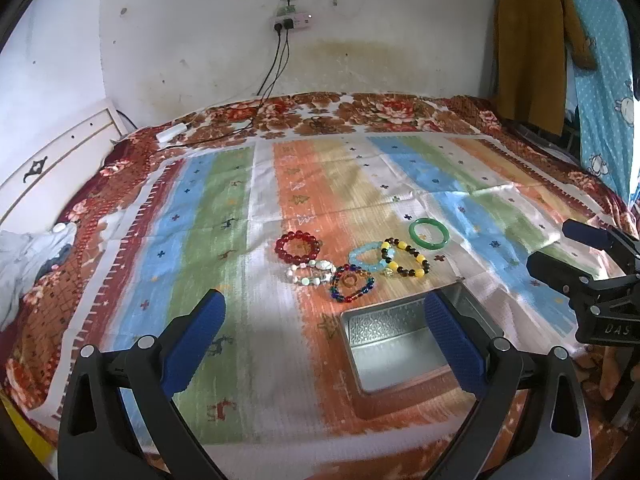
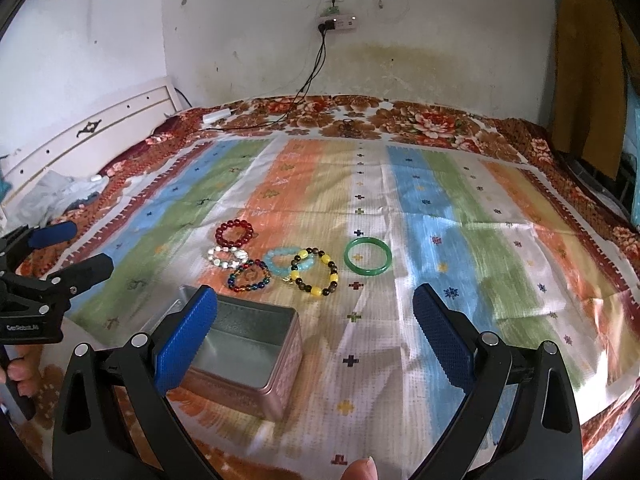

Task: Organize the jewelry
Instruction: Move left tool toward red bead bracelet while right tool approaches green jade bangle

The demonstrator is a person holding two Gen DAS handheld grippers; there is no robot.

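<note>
Six bracelets lie in a loose cluster near the middle of the striped cloth point(image 2: 440, 240), which covers a floral bedspread point(image 2: 432, 120); red bead bracelet point(image 2: 235, 233) farthest toward the wall edge; white bead bracelet point(image 2: 226, 257) just beside it on the near side, touching or nearly so; multicolour bead bracelet point(image 2: 249, 275) against the white one; pale blue bracelet point(image 2: 285, 263) overlapped by the yellow-and-brown bead bracelet point(image 2: 316, 272); green bangle point(image 2: 368, 256) lies apart, toward the cloth's right edge.

Open metal tin point(image 2: 244, 344) stands on the cloth between the cluster and the near edge; interior shows bare metal, nothing in it.

Right gripper point(image 2: 316, 344): blue pads wide apart, holding nothing, touching nothing; hovers over the cloth near the tin, its left pad in line with the tin's left wall in the right wrist view.

Left gripper point(image 1: 324, 336): jaws likewise wide, empty; in its own view the right pad overlaps the tin's right side, contact cannot be told; seen from the right wrist it sits off the cloth's left edge, well apart from the bracelets.

A fingertip point(image 2: 362, 469) shows at the bottom of the right wrist view; fingers point(image 2: 20, 372) grip the left handle.
</note>
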